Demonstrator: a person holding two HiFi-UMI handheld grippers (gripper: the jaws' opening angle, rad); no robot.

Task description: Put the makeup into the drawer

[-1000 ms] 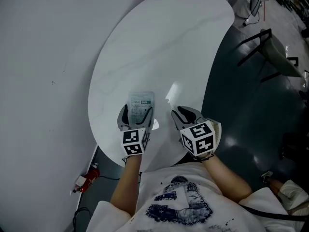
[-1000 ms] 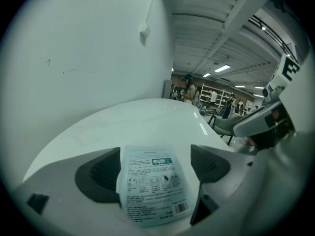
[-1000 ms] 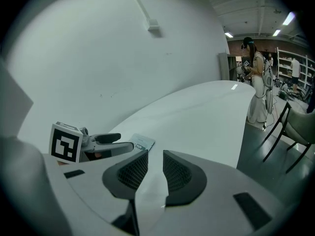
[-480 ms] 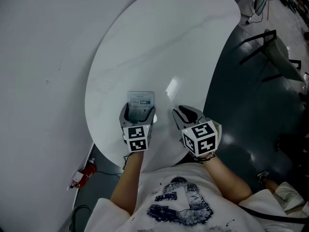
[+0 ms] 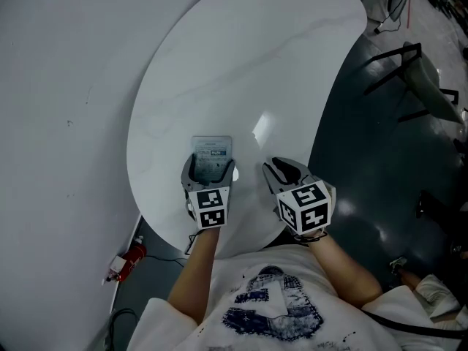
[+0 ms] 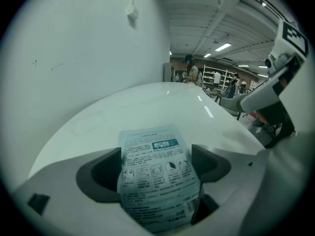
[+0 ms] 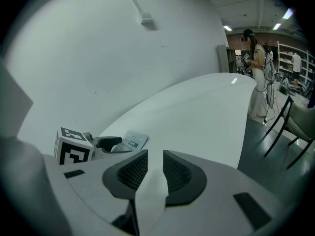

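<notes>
A pale printed makeup sachet (image 5: 212,152) lies flat between the wide-set jaws of my left gripper (image 5: 210,168), just over the white oval table (image 5: 241,72) near its front edge. In the left gripper view the sachet (image 6: 152,151) spans the gap and touches both pads, so the left gripper (image 6: 156,163) is shut on it. My right gripper (image 5: 284,170) hovers beside it to the right. Its jaws stand narrowly apart, and the right gripper (image 7: 155,166) is shut on a thin white packet (image 7: 151,200) seen edge-on. The right gripper view also shows the left gripper (image 7: 110,142) with its sachet (image 7: 132,140).
A grey wall (image 5: 58,86) runs along the table's left side. A black-legged chair (image 5: 409,79) stands on the dark floor to the right. A red object (image 5: 128,262) lies on the floor below the table's near left edge. A person (image 7: 256,68) stands far off.
My left gripper has sunk slightly toward the table with the sachet still in it. The right gripper has kept still.
</notes>
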